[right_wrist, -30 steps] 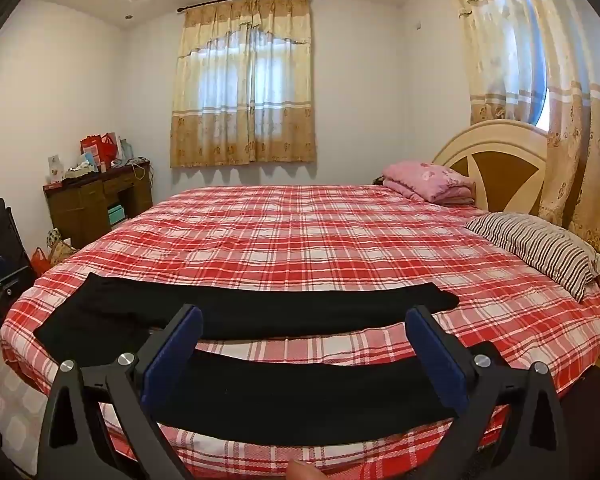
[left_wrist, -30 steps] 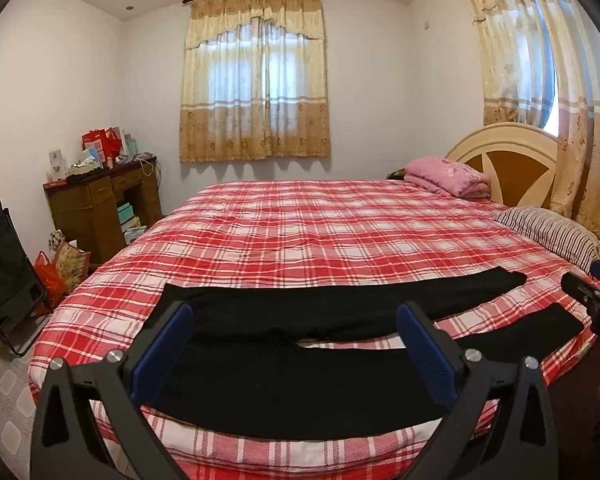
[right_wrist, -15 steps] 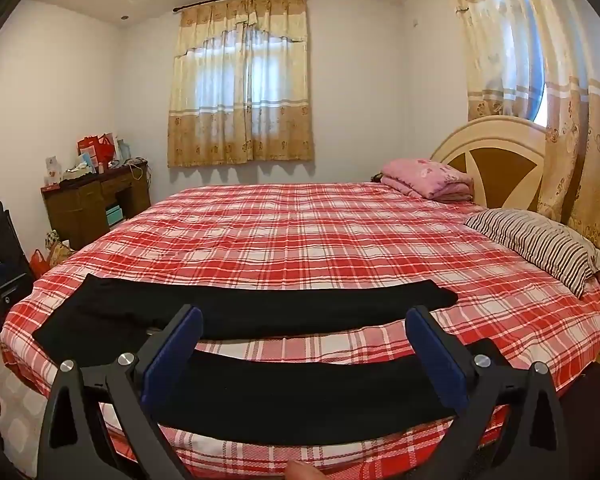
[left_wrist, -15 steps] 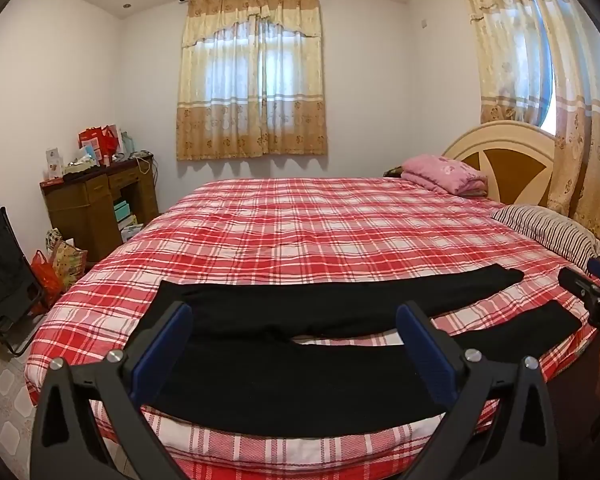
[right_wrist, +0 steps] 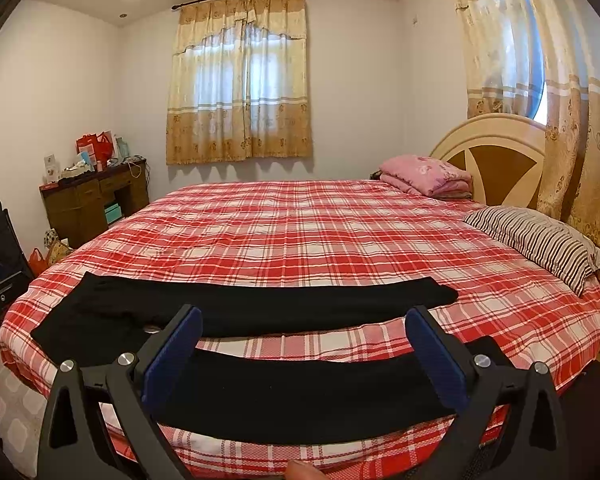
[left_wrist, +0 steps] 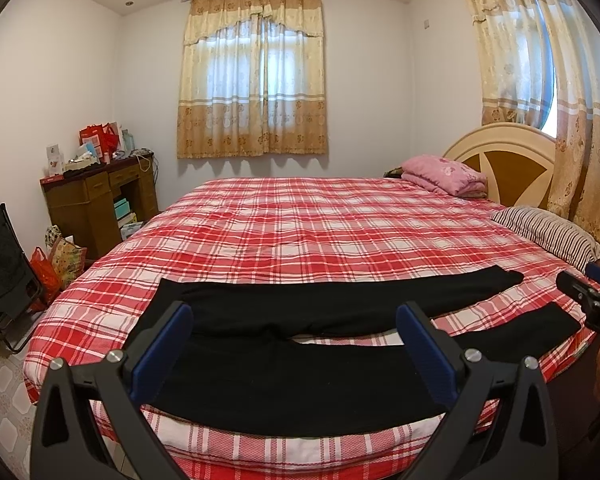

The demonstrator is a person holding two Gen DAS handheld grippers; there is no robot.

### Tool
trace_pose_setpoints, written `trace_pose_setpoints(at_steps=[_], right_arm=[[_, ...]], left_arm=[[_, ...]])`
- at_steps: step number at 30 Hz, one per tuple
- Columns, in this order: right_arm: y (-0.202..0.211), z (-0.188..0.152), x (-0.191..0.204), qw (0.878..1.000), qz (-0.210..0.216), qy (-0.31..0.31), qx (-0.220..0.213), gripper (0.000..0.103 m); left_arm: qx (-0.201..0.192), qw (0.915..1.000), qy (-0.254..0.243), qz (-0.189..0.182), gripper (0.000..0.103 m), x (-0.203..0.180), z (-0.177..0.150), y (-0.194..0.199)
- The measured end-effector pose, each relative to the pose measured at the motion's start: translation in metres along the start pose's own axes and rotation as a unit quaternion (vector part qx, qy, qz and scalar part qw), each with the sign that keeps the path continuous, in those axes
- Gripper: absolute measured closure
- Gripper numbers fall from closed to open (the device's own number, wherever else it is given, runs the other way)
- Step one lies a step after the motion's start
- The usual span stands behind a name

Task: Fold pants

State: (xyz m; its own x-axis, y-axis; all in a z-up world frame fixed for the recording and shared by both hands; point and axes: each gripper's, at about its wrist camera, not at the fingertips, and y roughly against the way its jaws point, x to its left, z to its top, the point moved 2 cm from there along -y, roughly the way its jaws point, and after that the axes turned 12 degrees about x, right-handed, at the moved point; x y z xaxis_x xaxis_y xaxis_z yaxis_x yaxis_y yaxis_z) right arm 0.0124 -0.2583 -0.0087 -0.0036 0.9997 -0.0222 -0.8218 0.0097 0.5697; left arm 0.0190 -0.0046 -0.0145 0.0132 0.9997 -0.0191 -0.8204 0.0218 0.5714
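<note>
Black pants lie spread flat near the front edge of a round bed with a red plaid cover, waist to the left, the two legs splayed apart to the right. They also show in the right wrist view. My left gripper is open and empty, held above the waist and upper legs. My right gripper is open and empty, held above the near leg. The right gripper also shows at the right edge of the left wrist view.
A striped pillow and a folded pink blanket lie by the headboard at right. A wooden desk with clutter, bags and a black folding chair stand at left on the tiled floor.
Both views have shifted slightly; the grippers drifted a little relative to the bed. The pants have not moved and both grippers stay open.
</note>
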Motion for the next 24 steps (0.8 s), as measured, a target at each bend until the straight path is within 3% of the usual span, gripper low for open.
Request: trace_pose_setpoints(at_steps=[24], right_arm=[[-0.0017, -0.001, 0.0025, 1.0, 0.0, 0.001, 0.004, 0.001]], left_arm=[[0.001, 1.0, 0.001, -0.001, 0.0, -0.0015, -0.0011, 0.0]])
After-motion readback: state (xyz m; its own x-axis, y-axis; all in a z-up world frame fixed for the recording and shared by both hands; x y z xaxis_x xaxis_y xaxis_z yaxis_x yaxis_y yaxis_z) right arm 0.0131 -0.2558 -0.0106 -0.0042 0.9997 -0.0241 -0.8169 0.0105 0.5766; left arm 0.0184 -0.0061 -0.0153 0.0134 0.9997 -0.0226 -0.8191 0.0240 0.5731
